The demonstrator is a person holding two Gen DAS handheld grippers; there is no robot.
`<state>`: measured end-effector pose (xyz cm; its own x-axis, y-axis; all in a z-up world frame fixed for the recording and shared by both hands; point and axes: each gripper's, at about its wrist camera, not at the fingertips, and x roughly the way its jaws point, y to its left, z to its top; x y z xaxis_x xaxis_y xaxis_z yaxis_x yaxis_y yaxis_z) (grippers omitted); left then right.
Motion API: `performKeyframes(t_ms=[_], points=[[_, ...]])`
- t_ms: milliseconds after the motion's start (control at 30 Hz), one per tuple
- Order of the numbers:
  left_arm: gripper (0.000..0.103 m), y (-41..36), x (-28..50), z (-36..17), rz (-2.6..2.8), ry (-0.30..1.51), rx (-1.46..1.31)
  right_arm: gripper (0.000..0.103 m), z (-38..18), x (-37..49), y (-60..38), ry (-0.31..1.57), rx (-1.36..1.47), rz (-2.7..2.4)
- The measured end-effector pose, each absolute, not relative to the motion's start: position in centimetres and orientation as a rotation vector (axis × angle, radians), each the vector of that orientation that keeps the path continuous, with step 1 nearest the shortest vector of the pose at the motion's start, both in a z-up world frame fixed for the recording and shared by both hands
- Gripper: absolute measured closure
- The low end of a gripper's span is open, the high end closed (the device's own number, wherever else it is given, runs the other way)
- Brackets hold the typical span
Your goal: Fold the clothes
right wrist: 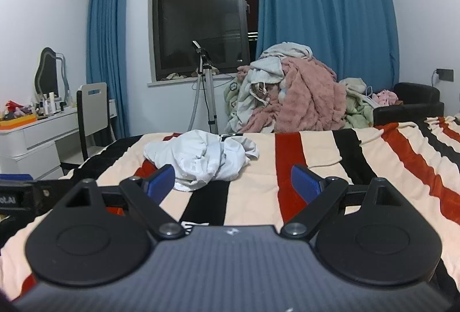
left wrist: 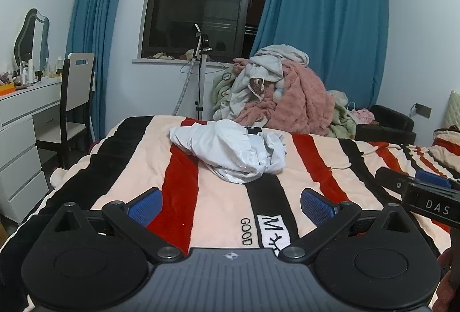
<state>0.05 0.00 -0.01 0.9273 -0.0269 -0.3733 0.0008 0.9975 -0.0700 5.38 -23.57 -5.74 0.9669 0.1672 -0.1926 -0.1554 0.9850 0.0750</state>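
A crumpled white garment point(left wrist: 230, 152) lies in a heap on the striped bed blanket point(left wrist: 218, 205); it also shows in the right wrist view point(right wrist: 201, 158). My left gripper point(left wrist: 231, 207) is open and empty, hovering over the blanket short of the garment. My right gripper point(right wrist: 233, 182) is open and empty, also short of the garment, with its left blue pad point(right wrist: 161, 181) close to the garment's near edge. The right gripper's body shows at the right edge of the left wrist view point(left wrist: 425, 197).
A pile of pink, grey and green clothes point(left wrist: 281, 93) sits on a black armchair point(left wrist: 388, 125) beyond the bed. A garment steamer stand point(left wrist: 201, 73) is under the window. A white dresser point(left wrist: 20, 139) and chair point(left wrist: 74, 99) stand at left.
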Motion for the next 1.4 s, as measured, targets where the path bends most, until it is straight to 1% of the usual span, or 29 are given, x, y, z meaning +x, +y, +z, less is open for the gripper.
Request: performKeyframes(t_ms=[200, 267, 333, 1067, 1400], points=[[0.000, -0.1, 0.7, -0.2, -0.022, 0.384, -0.075, 0.014, -5.9, 5.5, -22.7, 0.227, 0.058, 0.147], [0.000, 0.2, 0.6, -0.5, -0.021, 0.373, -0.090, 0.014, -5.8, 4.7, -23.6, 0.206, 0.087, 0.147], [0.000, 0.4, 0.5, -0.6, -0.022, 0.371, -0.105, 0.014, -6.2, 5.8, -24.0, 0.223, 0.076, 0.142], [0.000, 0.1, 0.7, -0.6, -0.027, 0.380, -0.110, 0.014, -8.0, 6.6, -23.6, 0.228, 0.041, 0.078], [0.000, 1.8, -0.5, 1.0, -0.045, 0.340, -0.192, 0.014, -2.3, 4.5, -22.4, 0.144, 0.048, 0.022]])
